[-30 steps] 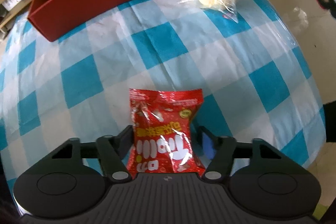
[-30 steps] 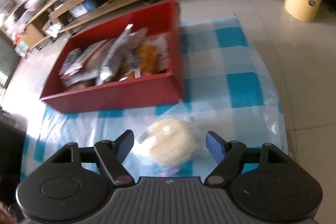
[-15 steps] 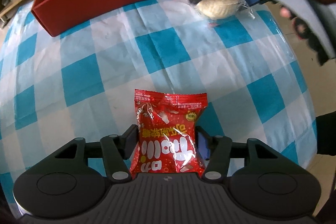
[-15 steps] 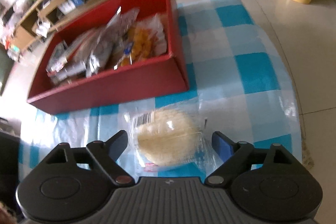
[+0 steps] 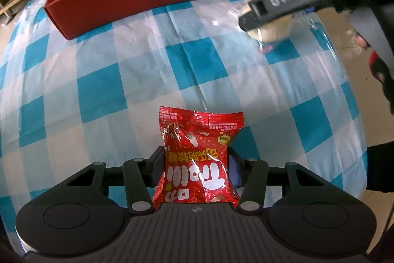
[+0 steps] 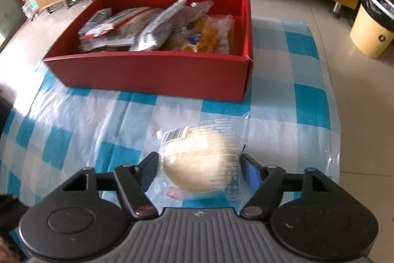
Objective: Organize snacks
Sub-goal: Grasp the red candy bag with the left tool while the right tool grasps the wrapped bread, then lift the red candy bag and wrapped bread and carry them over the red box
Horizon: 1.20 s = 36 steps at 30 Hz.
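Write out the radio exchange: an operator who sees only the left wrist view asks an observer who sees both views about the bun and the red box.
Operator: From here one finger of the right gripper covers the bun. Is the bun between both fingers?
Observer: Yes. The wrapped bun lies on the checked cloth between them. The jaws have just been closing, but I cannot tell whether the pads press it yet.
Operator: What is at the right end of the red box?
Observer: An orange-yellow pastry packet, near the right wall.
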Each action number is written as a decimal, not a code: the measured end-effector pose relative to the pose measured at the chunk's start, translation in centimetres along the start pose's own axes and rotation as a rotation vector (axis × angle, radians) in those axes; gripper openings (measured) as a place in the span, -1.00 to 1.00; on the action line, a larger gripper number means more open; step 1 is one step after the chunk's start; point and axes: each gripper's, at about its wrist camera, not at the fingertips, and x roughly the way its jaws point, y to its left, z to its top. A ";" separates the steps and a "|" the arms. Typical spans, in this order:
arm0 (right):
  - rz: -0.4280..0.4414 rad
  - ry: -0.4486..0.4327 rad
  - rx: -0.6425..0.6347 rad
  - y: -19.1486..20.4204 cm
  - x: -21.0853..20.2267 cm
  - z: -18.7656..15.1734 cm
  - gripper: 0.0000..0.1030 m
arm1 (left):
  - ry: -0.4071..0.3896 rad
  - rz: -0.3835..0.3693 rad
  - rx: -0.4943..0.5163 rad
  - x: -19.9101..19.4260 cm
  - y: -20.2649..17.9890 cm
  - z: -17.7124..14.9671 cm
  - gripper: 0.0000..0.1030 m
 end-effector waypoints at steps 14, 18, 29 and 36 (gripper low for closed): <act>0.054 -0.024 0.014 0.3 -3.1 -2.3 0.26 | -0.030 0.018 -0.068 -0.8 0.2 0.2 0.14; 0.074 -0.037 0.015 0.7 -3.3 -2.1 0.26 | -0.048 0.026 -0.098 -0.8 0.4 0.6 0.14; 0.109 -0.075 0.001 1.9 -3.8 -0.7 0.26 | -0.107 0.065 -0.154 -1.8 1.0 2.1 0.14; 0.129 -0.122 -0.003 2.3 -5.0 0.4 0.26 | -0.160 0.076 -0.190 -3.2 1.9 3.9 0.14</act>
